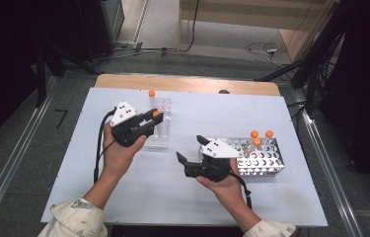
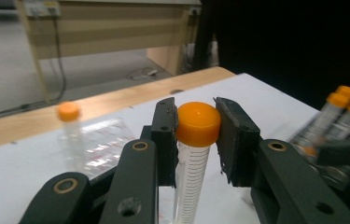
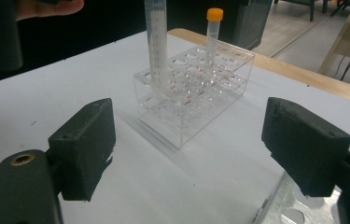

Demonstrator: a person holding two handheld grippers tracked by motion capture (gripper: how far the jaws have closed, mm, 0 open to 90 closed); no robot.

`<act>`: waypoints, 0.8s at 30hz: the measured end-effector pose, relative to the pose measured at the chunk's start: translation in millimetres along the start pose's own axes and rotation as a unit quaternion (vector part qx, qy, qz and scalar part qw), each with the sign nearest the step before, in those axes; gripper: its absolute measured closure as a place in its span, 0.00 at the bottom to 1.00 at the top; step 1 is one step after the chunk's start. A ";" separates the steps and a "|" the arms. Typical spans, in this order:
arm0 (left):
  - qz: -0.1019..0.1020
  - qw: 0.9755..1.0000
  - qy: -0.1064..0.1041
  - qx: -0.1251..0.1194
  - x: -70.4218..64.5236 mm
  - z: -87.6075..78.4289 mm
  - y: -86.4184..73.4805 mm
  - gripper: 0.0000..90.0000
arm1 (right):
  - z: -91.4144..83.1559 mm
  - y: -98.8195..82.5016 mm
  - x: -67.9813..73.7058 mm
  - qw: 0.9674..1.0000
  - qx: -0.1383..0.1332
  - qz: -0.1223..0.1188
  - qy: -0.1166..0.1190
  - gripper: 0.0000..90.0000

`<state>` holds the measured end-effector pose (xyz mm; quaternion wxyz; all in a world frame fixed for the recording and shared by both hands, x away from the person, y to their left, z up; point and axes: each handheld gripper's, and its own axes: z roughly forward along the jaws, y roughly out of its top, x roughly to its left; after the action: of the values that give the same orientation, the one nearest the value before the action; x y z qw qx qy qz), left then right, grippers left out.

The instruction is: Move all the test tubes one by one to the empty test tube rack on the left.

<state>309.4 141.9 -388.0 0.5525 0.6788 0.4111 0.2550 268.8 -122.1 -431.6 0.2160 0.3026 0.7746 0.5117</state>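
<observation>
Tube (image 2: pixel 192 158) is pinched at its orange cap by the left gripper (image 2: pixel 196 128), above the clear rack (image 1: pixel 159 123). It should go down upright into one hole. Right gripper (image 3: pixel 189 144) stands spread, empty.

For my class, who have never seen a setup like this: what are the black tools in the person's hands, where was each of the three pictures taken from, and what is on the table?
A person sits at a white table and holds a hand tool with two black jaws in each hand.

The high view looks down from above. The other two pictures come from small cameras riding on the tools, looking along their jaws.

The left gripper is shut on the orange cap of a clear plastic tube and holds it over a clear plastic rack, where one more capped tube stands. The right gripper is open with nothing between its jaws.

Beside the right hand is a metal rack holding three more orange-capped tubes.
</observation>
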 end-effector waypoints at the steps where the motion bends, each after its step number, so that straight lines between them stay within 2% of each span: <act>1: 0.001 1.000 0.010 -0.002 4.8 1.3 1.7 0.79 | -3.2 -0.8 -0.5 1.000 -0.003 0.001 -0.001 0.17; 7: -0.004 0.999 0.049 -0.003 32.2 15.1 5.2 0.79 | -21.3 -6.3 -3.2 1.000 -0.008 0.004 -0.001 0.17; 12: -0.010 0.998 0.068 -0.007 47.1 29.8 7.2 0.79 | -34.3 -11.7 -7.2 1.000 -0.011 0.008 -0.005 0.17; 19: -0.012 0.996 0.082 -0.015 56.2 44.7 16.2 0.79 | -45.2 -14.8 -13.0 1.000 -0.015 0.015 -0.012 0.17; 24: -0.012 0.996 0.090 -0.017 58.9 54.2 19.5 0.79 | -46.0 -16.2 -13.3 1.000 -0.013 0.015 -0.011 0.18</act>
<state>389.5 161.1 -389.7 0.5282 0.6384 0.4627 0.3154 244.8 -166.5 -428.6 0.2208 0.3162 0.7608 0.5219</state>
